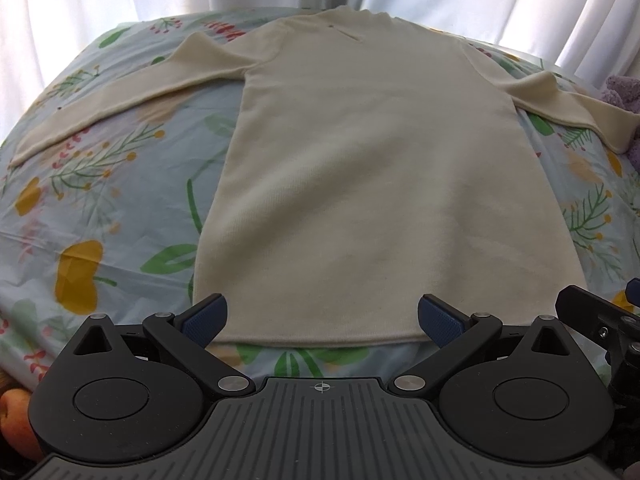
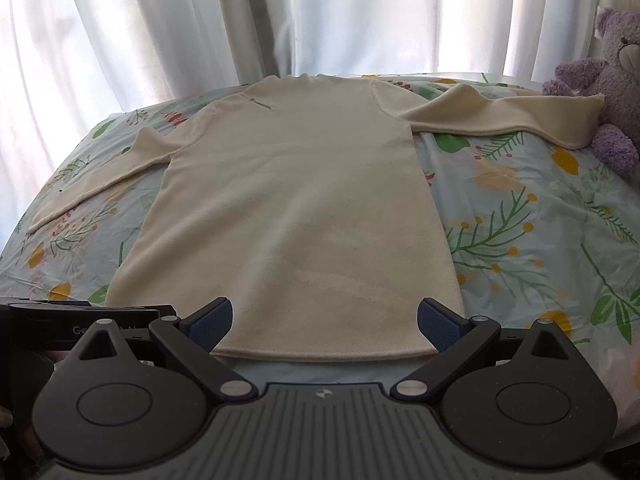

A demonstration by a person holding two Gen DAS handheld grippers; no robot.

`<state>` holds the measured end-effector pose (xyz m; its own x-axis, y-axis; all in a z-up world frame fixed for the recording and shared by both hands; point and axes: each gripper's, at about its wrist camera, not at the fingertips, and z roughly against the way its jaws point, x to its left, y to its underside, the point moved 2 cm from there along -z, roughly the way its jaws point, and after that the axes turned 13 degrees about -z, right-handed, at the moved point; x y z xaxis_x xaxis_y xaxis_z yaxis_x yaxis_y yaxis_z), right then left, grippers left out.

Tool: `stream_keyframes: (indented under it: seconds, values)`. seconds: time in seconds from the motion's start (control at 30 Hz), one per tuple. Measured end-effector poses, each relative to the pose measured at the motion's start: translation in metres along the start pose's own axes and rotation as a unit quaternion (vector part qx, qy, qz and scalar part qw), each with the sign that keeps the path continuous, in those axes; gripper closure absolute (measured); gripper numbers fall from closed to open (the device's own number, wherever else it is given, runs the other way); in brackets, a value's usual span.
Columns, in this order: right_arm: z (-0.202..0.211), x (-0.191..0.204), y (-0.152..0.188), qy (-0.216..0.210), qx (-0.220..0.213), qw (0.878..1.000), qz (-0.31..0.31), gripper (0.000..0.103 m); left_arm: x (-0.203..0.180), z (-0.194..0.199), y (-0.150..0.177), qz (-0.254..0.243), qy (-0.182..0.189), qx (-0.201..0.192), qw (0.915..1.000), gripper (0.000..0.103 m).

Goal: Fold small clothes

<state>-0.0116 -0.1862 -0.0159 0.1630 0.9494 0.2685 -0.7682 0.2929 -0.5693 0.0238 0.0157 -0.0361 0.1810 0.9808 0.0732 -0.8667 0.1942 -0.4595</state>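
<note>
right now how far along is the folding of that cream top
Done: the cream top lies flat on the floral sheet, both sleeves spread out. In hand: nothing; the left gripper and right gripper hover open at the hem. Left: every fold, sleeves and body.

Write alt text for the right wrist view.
A cream long-sleeved top lies flat, sleeves spread, on a floral bedsheet. The open right gripper hovers at its hem. A purple teddy bear sits at the right, white curtains behind.
</note>
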Motion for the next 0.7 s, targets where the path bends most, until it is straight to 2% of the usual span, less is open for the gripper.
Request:
stream_keyframes:
  seconds: [0.63, 0.7]
  values:
    - [-0.0055, 0.0046, 0.0016, -0.026, 0.006, 1.000, -0.012, 0.004, 0.0049, -0.0047, 0.0045, -0.001, 0.003, 0.009, 1.0000, 0.000]
    - [-0.0054, 0.0030, 0.0021, -0.040, 0.004, 0.999, -0.019, 0.004, 0.0062, -0.0058, 0.0060, 0.002, 0.005, 0.011, 0.9999, 0.000]
